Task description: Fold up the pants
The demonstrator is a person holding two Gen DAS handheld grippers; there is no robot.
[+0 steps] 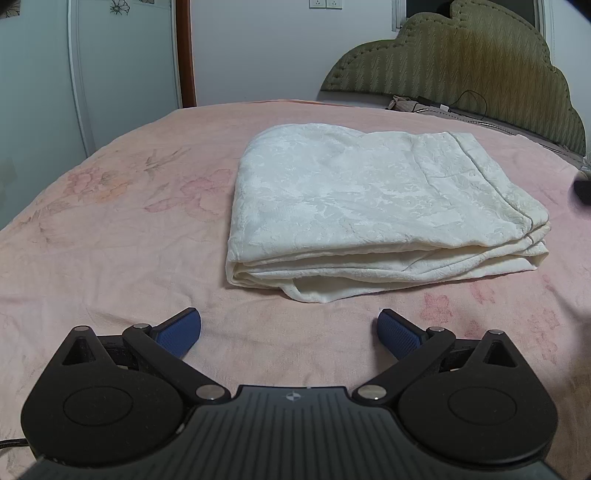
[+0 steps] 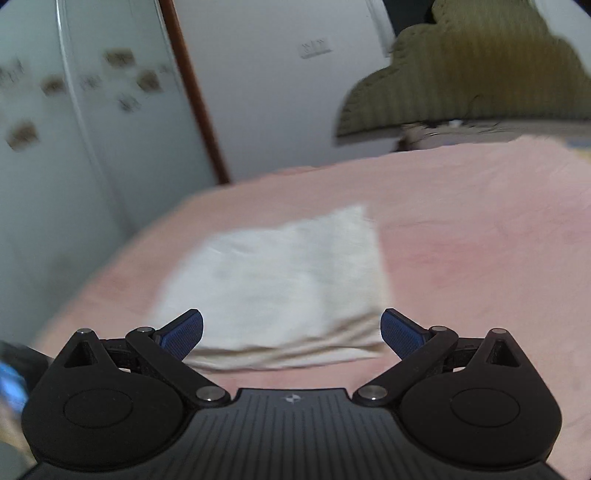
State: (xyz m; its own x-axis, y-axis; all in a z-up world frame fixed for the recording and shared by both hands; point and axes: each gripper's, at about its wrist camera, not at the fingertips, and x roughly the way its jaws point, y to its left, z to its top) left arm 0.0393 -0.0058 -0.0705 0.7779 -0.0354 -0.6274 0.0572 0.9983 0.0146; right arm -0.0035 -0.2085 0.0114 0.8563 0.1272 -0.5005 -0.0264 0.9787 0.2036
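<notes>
We see the folded pants (image 1: 380, 214) lying on the bed (image 1: 122, 229), ahead of the left gripper (image 1: 289, 330) at about one o'clock, apart from its fingertips. Behind the pants, at two o'clock, the headboard (image 1: 472, 70) rises at the far end of the bed, with a cable (image 1: 476, 101) running along its foot. At eleven o'clock a wardrobe (image 1: 40, 74) stands beside the bed, and wall sockets (image 1: 325, 3) sit on the wall at twelve. From the right wrist view, the pants (image 2: 280, 280) lie at twelve o'clock, just beyond the right gripper (image 2: 291, 332), with the headboard (image 2: 476, 77) behind at one o'clock.
</notes>
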